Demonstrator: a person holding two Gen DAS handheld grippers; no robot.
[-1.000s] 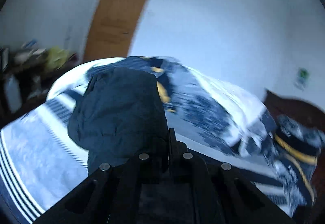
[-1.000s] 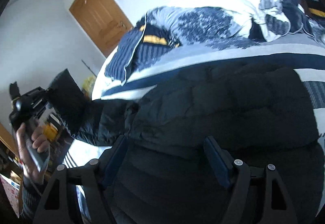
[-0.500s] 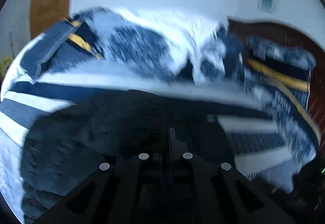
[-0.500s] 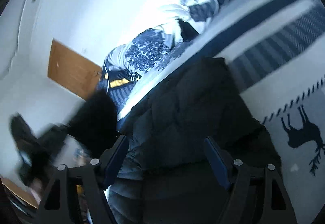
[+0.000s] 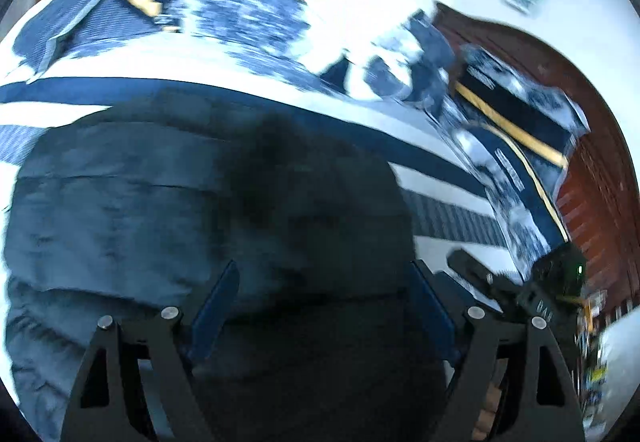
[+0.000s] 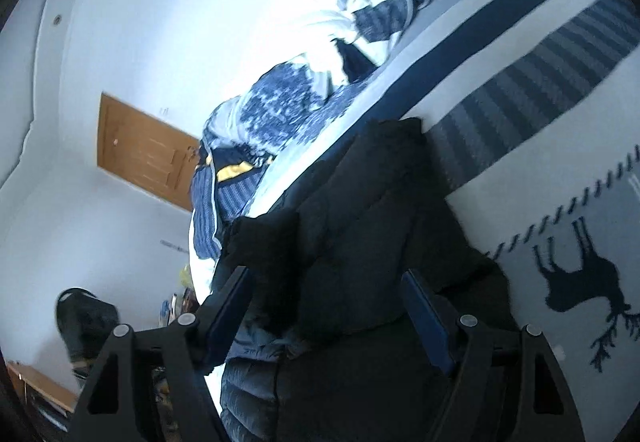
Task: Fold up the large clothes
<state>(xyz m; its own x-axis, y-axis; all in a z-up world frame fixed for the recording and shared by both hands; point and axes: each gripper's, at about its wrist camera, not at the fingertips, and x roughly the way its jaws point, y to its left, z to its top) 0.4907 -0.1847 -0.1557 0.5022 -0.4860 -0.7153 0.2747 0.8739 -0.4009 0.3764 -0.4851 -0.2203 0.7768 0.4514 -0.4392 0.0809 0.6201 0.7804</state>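
Observation:
A dark navy puffer jacket (image 5: 168, 201) lies on the bed's striped blue and white blanket (image 5: 240, 73). My left gripper (image 5: 324, 282) is open just above the jacket, its blue pads spread wide with dark fabric between and below them. The jacket also fills the middle of the right wrist view (image 6: 360, 234), with a folded part lying over it. My right gripper (image 6: 328, 298) is open close over the jacket's near edge. The right gripper's body shows at the right of the left wrist view (image 5: 532, 294).
A crumpled blue, white and yellow duvet (image 5: 248, 5) is piled at the far side of the bed. A dark wooden headboard (image 5: 592, 145) stands on the right. A wooden door (image 6: 144, 149) is in the far wall. The blanket has a deer print (image 6: 576, 278).
My left gripper carried the sleeve over onto the jacket body, then opened and let it go. My right gripper stayed open and tilted over the jacket.

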